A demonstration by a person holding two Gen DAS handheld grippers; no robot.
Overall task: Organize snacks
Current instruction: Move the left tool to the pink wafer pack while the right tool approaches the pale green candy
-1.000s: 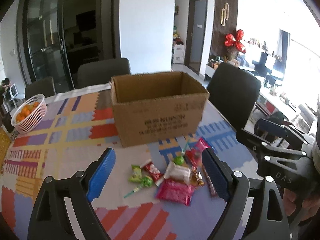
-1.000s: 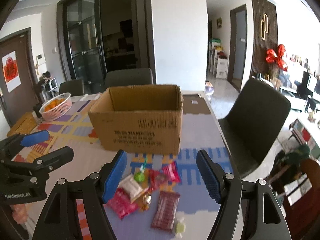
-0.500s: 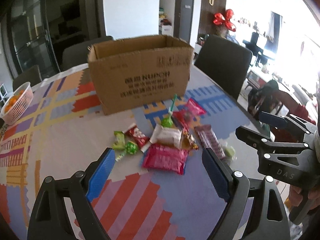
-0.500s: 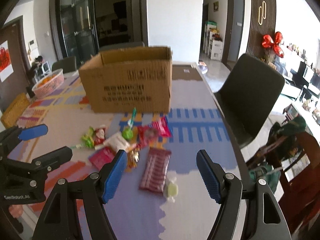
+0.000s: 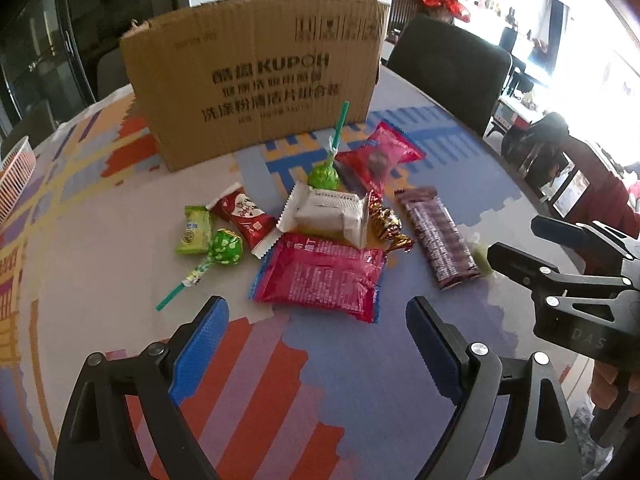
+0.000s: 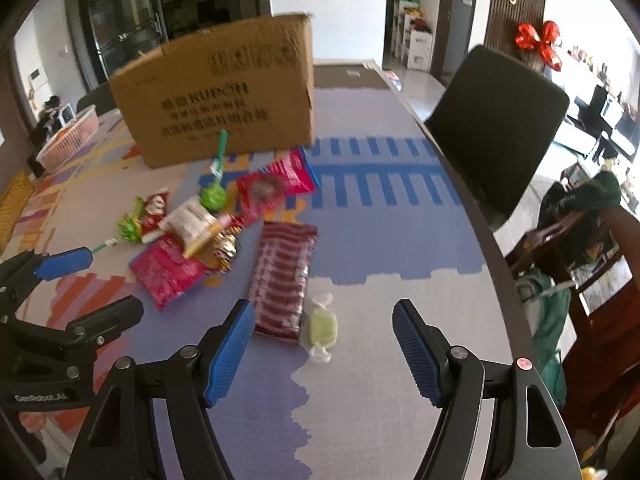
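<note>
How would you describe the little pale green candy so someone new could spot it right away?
Start at the big cardboard box on the patterned table, then follow the spread of snacks toward the near edge. Beside the long dark red striped packet lies the pale green candy, nearest the right gripper. It alone has a clear twisted wrapper and sits apart from the pile.

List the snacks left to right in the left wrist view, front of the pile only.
Green square candy → green lollipop → red heart-print wrapper → big red packet → gold twist candy → long maroon pack → pale green candy.
</note>
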